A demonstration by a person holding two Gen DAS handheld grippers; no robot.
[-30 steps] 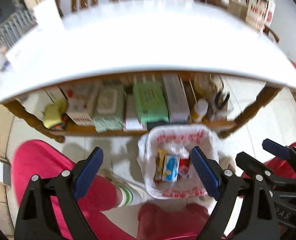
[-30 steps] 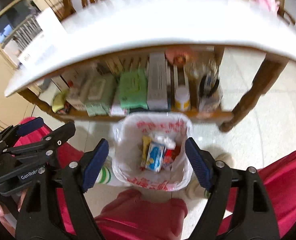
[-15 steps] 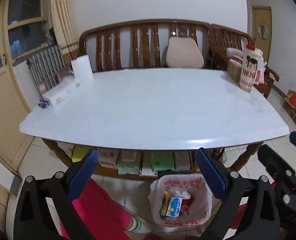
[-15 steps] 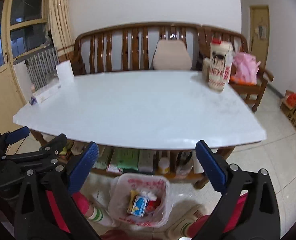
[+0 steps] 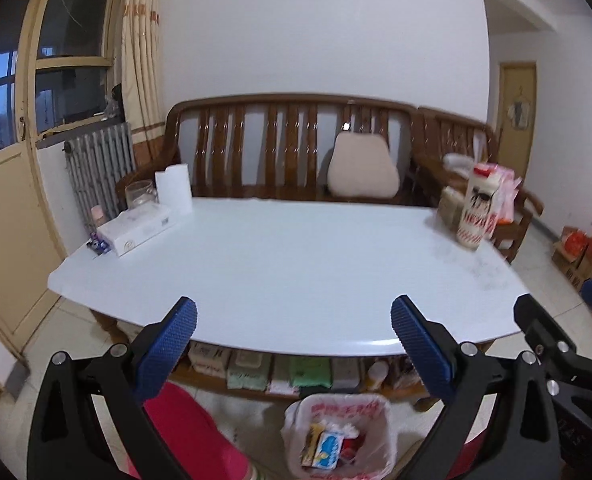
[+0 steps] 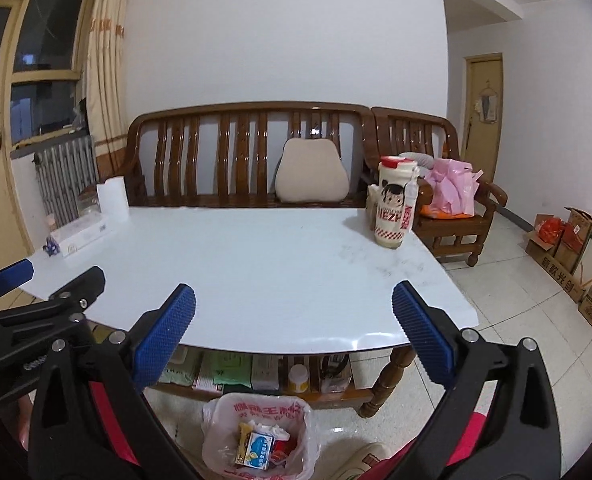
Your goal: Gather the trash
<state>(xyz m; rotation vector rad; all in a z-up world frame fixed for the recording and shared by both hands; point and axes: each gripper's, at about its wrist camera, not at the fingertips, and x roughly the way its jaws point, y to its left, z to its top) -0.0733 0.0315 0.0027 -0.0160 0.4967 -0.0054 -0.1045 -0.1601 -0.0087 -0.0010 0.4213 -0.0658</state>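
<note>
Left wrist view: the camera has swung up from the lined trash bin (image 5: pixel 338 436) to face across the white table (image 5: pixel 287 268), so the dropping step looks finished and the bin, holding a milk carton (image 5: pixel 328 449) and wrappers, sits on the floor under the near edge. The left gripper (image 5: pixel 291 338) is level, spread wide, holding nothing. Right wrist view: the same lift; the right gripper (image 6: pixel 293 330) is likewise wide apart and empty, above the bin (image 6: pixel 260 442). A tissue box (image 6: pixel 80 235) and thermos (image 6: pixel 394 202) stand on the table; I see no loose trash there.
</note>
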